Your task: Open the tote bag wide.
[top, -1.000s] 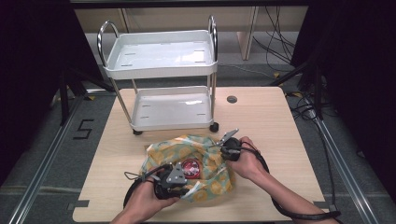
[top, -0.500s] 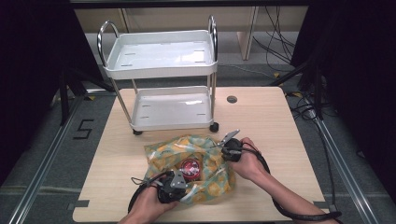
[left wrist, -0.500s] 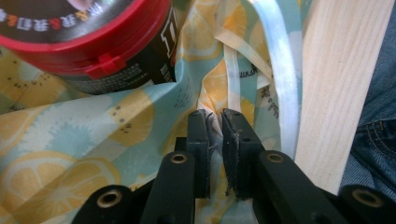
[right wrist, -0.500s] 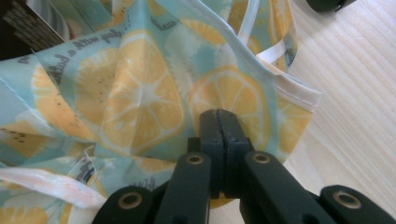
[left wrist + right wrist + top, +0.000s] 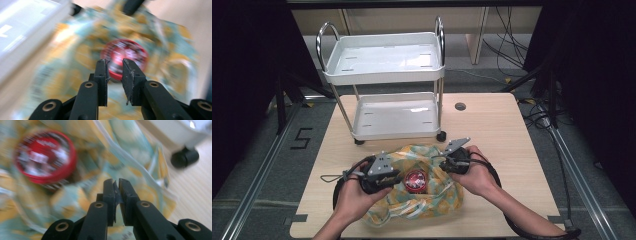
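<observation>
Your left tool (image 5: 114, 65) hangs slightly open before the red tin (image 5: 415, 180) in the patterned bag (image 5: 432, 200) on the worktop (image 5: 502, 130); your right tool (image 5: 116, 185) pinches bag fabric.

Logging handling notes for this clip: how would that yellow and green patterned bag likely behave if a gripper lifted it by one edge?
The bag lies crumpled in soft folds, so it would probably sag and drape, not hold shape. The round red tin sitting in it would likely slide or weigh down the low side.
</observation>
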A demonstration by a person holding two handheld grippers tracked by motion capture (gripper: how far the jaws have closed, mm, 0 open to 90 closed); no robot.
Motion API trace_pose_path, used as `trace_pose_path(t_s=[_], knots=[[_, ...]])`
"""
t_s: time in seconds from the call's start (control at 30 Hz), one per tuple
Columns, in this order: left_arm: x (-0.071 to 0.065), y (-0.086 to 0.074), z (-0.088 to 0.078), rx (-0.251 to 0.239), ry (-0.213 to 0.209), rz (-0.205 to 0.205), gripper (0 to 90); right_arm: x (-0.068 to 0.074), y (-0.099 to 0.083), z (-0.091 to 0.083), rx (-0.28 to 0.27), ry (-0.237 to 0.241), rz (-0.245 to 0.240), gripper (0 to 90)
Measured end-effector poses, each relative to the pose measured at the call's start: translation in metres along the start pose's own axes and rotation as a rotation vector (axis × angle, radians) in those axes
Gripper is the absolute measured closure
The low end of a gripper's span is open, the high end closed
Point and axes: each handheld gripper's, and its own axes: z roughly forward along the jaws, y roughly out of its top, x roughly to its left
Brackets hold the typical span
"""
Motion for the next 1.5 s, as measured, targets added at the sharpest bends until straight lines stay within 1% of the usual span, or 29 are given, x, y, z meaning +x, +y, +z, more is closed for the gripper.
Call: trace_pose_path(t_s=[0.03, 0.07, 0.1, 0.17, 0.2, 0.27, 0.3, 0.33, 0.37, 0.4, 0.47, 0.53, 0.57, 0.6, 0.67, 0.8, 0.9, 0.93, 1.03, 1.1, 1.13, 1.2, 1.23, 1.27, 1.3, 1.37, 1.4, 1.47, 1.5], knots=[[0.006, 0.002, 0.002, -0.005, 0.014, 0.010, 73.6, 0.005, 0.003, -0.005, 0.002, 0.013, 0.022, 85.0], [0.013, 0.005, 0.005, -0.014, 0.015, 0.010, 73.7, 0.009, 0.004, -0.008, -0.017, 0.016, 0.007, 85.6], [0.016, 0.006, 0.009, -0.014, 0.025, -0.007, 74.6, 0.011, 0.004, -0.011, -0.039, 0.028, -0.038, 86.3], [0.025, 0.010, 0.017, 0.002, 0.025, -0.019, 74.9, 0.018, 0.003, -0.018, -0.036, 0.056, -0.069, 87.5], [0.029, 0.010, 0.022, -0.002, 0.028, -0.044, 75.5, 0.022, 0.001, -0.021, -0.010, 0.080, -0.062, 87.7], [0.040, 0.011, 0.030, 0.025, 0.037, -0.029, 77.0, 0.028, -0.007, -0.020, 0.013, 0.107, -0.065, 88.1], [0.041, 0.010, 0.034, 0.030, 0.037, -0.064, 77.8, 0.030, -0.010, -0.020, 0.028, 0.120, -0.064, 88.4], [0.043, 0.009, 0.038, 0.045, 0.028, -0.077, 78.1, 0.031, -0.013, -0.019, 0.050, 0.133, -0.089, 88.6], [0.044, 0.007, 0.042, 0.057, 0.021, -0.105, 78.1, 0.034, -0.017, -0.017, 0.054, 0.142, -0.086, 88.8], [0.045, 0.007, 0.046, 0.067, 0.021, -0.109, 78.4, 0.035, -0.020, -0.017, 0.066, 0.138, -0.086, 89.0], [0.050, 0.004, 0.052, 0.081, 0.019, -0.137, 79.2, 0.037, -0.028, -0.015, 0.103, 0.158, -0.085, 89.2], [0.055, 0.001, 0.057, 0.081, 0.001, -0.188, 80.5, 0.037, -0.034, -0.012, 0.125, 0.162, -0.084, 89.3], [0.058, 0.000, 0.059, 0.087, -0.007, -0.200, 80.6, 0.037, -0.037, -0.011, 0.135, 0.159, -0.079, 89.3], [0.061, -0.002, 0.061, 0.107, -0.001, -0.195, 80.8, 0.036, -0.041, -0.010, 0.143, 0.162, -0.073, 89.4], [0.065, -0.005, 0.065, 0.128, -0.024, -0.223, 81.1, 0.034, -0.047, -0.007, 0.156, 0.163, -0.060, 89.5], [0.072, -0.013, 0.076, 0.137, -0.035, -0.277, 82.1, 0.031, -0.056, -0.001, 0.174, 0.165, -0.047, 89.6], [0.075, -0.017, 0.083, 0.161, -0.040, -0.298, 82.3, 0.030, -0.059, 0.002, 0.179, 0.167, -0.042, 89.6], [0.077, -0.018, 0.084, 0.182, -0.044, -0.291, 82.3, 0.030, -0.060, 0.003, 0.180, 0.167, -0.037, 89.6], [0.077, -0.020, 0.087, 0.174, -0.044, -0.302, 81.9, 0.029, -0.059, 0.002, 0.180, 0.165, -0.037, 89.4], [0.077, -0.020, 0.087, 0.175, -0.043, -0.293, 81.1, 0.029, -0.059, 0.002, 0.179, 0.166, -0.035, 89.1], [0.077, -0.020, 0.087, 0.173, -0.035, -0.282, 80.1, 0.029, -0.059, 0.001, 0.177, 0.168, -0.032, 88.9], [0.073, -0.018, 0.084, 0.160, -0.048, -0.279, 76.1, 0.029, -0.059, -0.001, 0.166, 0.171, -0.033, 87.5], [0.070, -0.016, 0.080, 0.143, -0.048, -0.261, 73.5, 0.030, -0.057, -0.003, 0.158, 0.167, -0.034, 86.8], [0.069, -0.015, 0.078, 0.137, -0.037, -0.248, 71.3, 0.030, -0.056, -0.006, 0.139, 0.172, -0.024, 86.3], [0.070, -0.014, 0.074, 0.128, -0.033, -0.222, 70.2, 0.030, -0.055, -0.008, 0.129, 0.167, -0.024, 85.6], [0.067, -0.010, 0.065, 0.105, -0.031, -0.223, 66.7, 0.030, -0.051, -0.013, 0.095, 0.155, -0.034, 83.6], [0.066, -0.010, 0.062, 0.089, -0.032, -0.221, 66.4, 0.032, -0.050, -0.015, 0.074, 0.154, 0.000, 82.3], [0.061, -0.008, 0.054, 0.061, -0.027, -0.224, 64.7, 0.031, -0.047, -0.018, 0.051, 0.147, -0.009, 79.7], [0.059, -0.008, 0.051, 0.055, -0.026, -0.232, 62.9, 0.030, -0.046, -0.019, 0.020, 0.135, -0.007, 78.1]])
